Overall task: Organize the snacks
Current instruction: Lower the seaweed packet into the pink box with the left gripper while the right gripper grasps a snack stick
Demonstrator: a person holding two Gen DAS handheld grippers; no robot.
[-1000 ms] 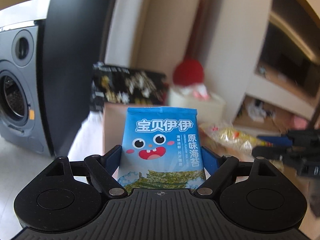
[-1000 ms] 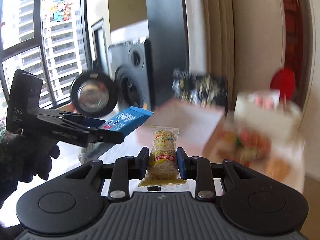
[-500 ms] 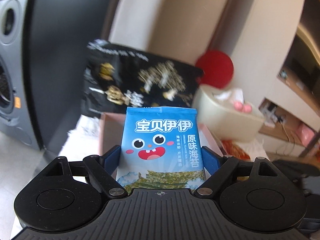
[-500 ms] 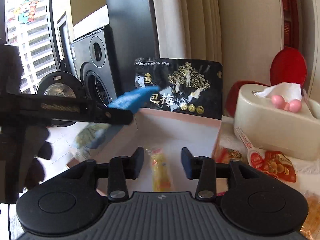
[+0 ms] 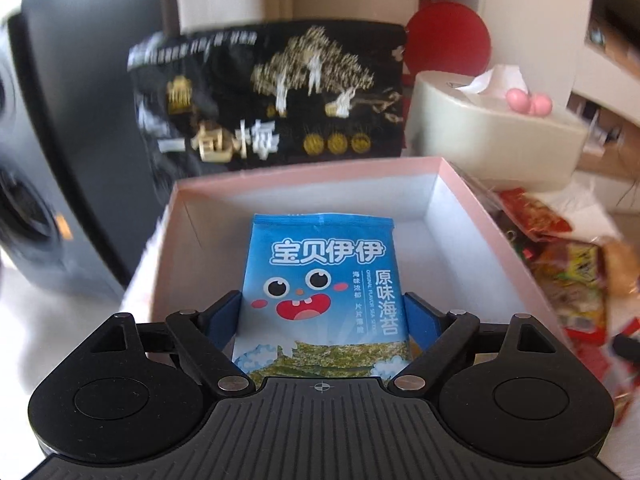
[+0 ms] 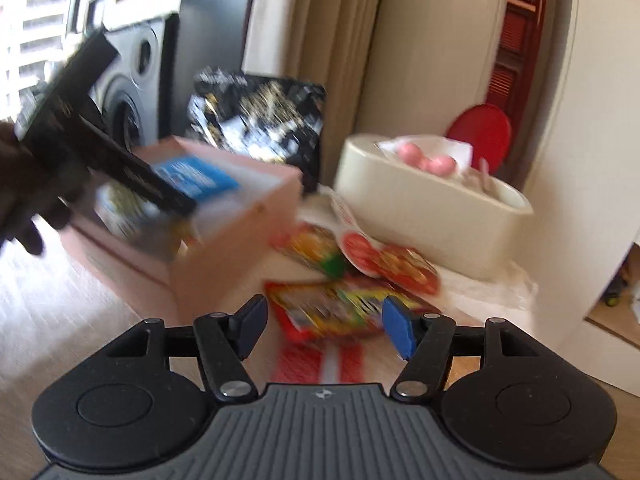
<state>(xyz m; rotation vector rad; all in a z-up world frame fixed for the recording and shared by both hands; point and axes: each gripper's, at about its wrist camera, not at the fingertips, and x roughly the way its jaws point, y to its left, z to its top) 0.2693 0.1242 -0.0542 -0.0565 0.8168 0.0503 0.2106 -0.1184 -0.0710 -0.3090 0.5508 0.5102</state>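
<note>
My left gripper (image 5: 322,316) is shut on a blue seaweed snack packet (image 5: 322,276) with a cartoon face, held over the open pink box (image 5: 480,208). The right wrist view shows the same gripper (image 6: 120,168), packet (image 6: 196,178) and box (image 6: 224,264) from the side. My right gripper (image 6: 324,324) is open and empty, to the right of the box, above a loose red and yellow snack packet (image 6: 332,308). More loose snack packets (image 6: 360,256) lie beyond it, blurred.
A large black snack bag (image 5: 272,100) stands behind the box. A cream tissue box (image 5: 492,140) and a red round lid (image 5: 448,40) are at the right. Loose snacks (image 5: 572,272) lie right of the box. A grey washing machine (image 5: 24,184) is at the left.
My left gripper has carried the blue packet forward and down over the pink box. My right gripper has let go of its yellow snack, opened wide and swung right, out of the box.
</note>
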